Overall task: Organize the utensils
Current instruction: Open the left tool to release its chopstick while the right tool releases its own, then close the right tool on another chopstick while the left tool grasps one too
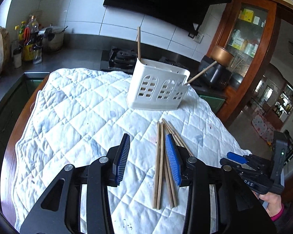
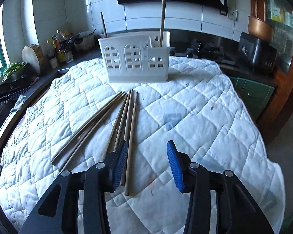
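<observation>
Wooden chopsticks (image 2: 115,124) lie loose on the white quilted cloth (image 2: 195,120) covering the desk, fanned in two bunches w/ far tips converging toward the holder. White plastic utensil holder (image 2: 135,58) stands upright at the far side of the cloth, arched cut-outs facing the cameras; two more sticks stand inside it, one at each end, the one in the lower end compartment (image 2: 162,22) leaning a bit.

Right gripper (image 2: 146,164) is low over the near edge of the cloth, pointing fwd toward the holder, blue-padded fingers (image 2: 174,167) spread apart, nothing between them. Its left finger sits over the near ends of the right-hand bunch; contact can't be told.

Left gripper (image 1: 148,159) also aims fwd & slightly down at the cloth, fingers apart & empty. From the left wrist view the chopsticks (image 1: 162,167) lie just inside its right finger (image 1: 172,159), partly hidden behind it. At that view's right edge the right gripper's body shows side-on, held by a hand (image 1: 273,202) in a pink cuff.

Dark counter w/ bottles (image 1: 28,39) sits behind the desk.
</observation>
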`<control>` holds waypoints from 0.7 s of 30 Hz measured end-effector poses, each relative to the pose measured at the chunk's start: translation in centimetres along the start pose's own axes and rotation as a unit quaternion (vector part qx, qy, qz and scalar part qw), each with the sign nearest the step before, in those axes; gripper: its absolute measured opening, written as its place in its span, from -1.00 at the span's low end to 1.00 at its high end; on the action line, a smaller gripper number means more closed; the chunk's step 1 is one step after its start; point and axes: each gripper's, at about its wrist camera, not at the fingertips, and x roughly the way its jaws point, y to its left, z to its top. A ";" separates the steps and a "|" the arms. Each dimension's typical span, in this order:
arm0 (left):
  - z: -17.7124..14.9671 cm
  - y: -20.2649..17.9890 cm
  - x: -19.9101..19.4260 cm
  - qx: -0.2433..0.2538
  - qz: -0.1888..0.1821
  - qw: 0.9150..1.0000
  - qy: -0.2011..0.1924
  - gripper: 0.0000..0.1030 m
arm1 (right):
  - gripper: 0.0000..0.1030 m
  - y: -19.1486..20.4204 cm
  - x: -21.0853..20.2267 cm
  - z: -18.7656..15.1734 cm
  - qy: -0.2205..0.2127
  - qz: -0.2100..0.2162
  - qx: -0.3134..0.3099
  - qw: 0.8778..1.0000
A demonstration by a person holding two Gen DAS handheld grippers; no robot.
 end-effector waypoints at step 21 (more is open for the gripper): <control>-4.5 2.6 1.4 -0.009 0.031 0.998 0.046 -0.24 | -0.80 2.1 5.3 0.3 0.056 0.005 -0.050 0.997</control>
